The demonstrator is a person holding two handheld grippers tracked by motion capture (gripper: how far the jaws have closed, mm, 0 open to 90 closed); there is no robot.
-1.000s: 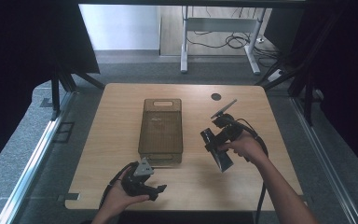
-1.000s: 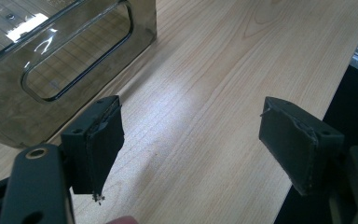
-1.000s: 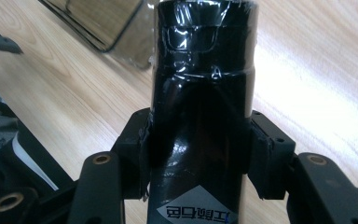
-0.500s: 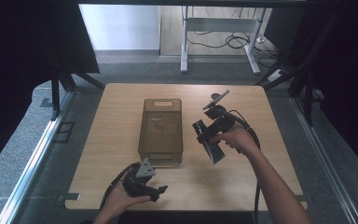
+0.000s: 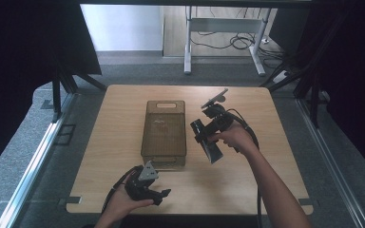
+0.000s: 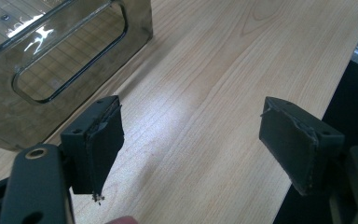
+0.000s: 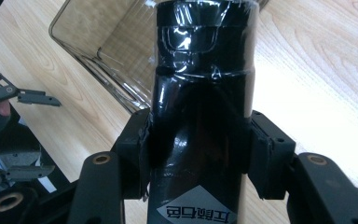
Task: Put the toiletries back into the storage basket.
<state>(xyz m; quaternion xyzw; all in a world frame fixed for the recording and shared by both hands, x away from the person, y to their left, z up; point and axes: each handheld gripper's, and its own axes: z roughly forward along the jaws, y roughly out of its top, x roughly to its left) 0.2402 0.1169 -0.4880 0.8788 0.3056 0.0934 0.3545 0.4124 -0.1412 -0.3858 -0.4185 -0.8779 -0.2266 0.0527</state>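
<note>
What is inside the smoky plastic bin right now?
Nothing that shows: the bin has a bare ribbed floor in the high view. In the right gripper view, the held black bottle covers part of its interior.

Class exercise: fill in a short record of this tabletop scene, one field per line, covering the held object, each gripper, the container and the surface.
held object: glossy black bottle, clamped between the jaws of the right gripper
right gripper: shut on the bottle, raised above the table, to the right of the bin
left gripper: open, nothing between its jaws, low over the table near the front edge
container: clear smoky plastic bin with cut-out handles, standing mid-table; it looks empty
surface: light wooden table
</note>
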